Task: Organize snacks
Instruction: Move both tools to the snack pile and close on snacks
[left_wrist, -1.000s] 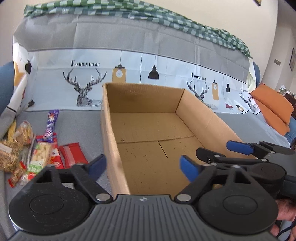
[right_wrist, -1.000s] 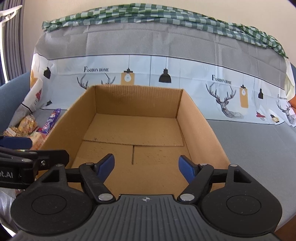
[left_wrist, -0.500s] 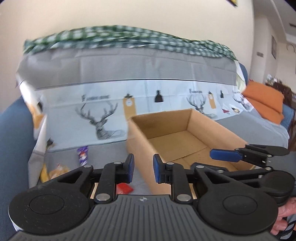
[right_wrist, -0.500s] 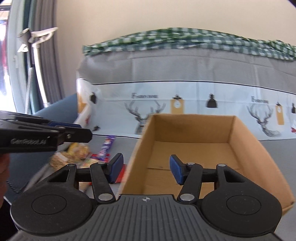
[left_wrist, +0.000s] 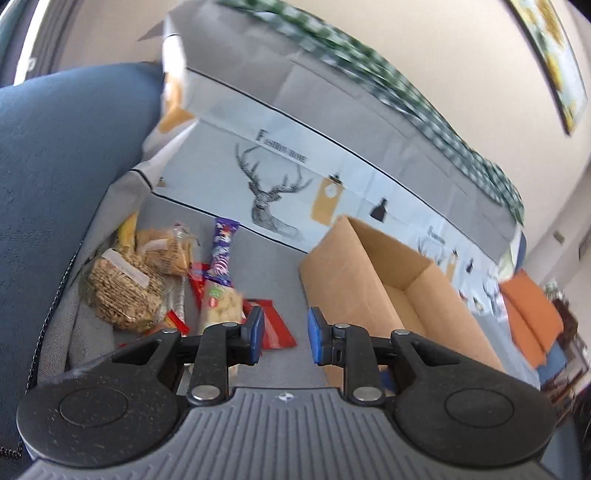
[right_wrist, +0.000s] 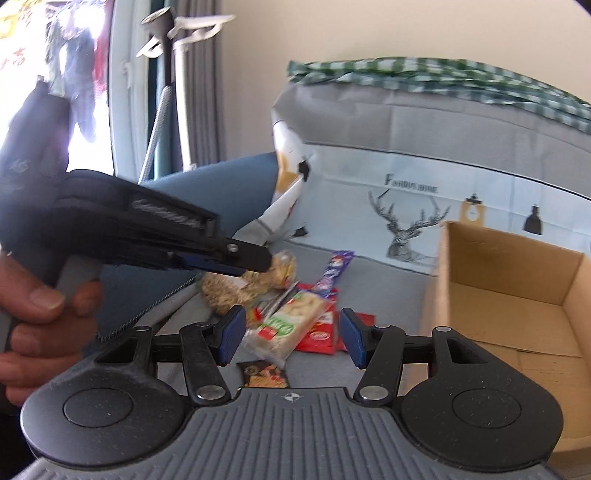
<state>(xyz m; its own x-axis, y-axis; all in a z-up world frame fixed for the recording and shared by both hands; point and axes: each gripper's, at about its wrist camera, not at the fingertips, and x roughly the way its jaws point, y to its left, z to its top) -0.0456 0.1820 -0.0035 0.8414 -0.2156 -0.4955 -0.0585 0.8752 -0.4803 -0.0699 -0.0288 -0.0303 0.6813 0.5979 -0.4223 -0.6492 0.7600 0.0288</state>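
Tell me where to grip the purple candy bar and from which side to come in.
Grip the purple bar across its narrow width near the far end, coming from above. It is long, slim and lies flat on the grey cover; its near end overlaps the cracker pack, so the far end looks freer. The left tool is open and probably the closer one.

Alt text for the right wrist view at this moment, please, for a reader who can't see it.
The right gripper, open and empty, hovers above a pile of snack packets on a grey cover. The left gripper, held in a hand, points at the pile from the left; an empty cardboard box sits to the right.
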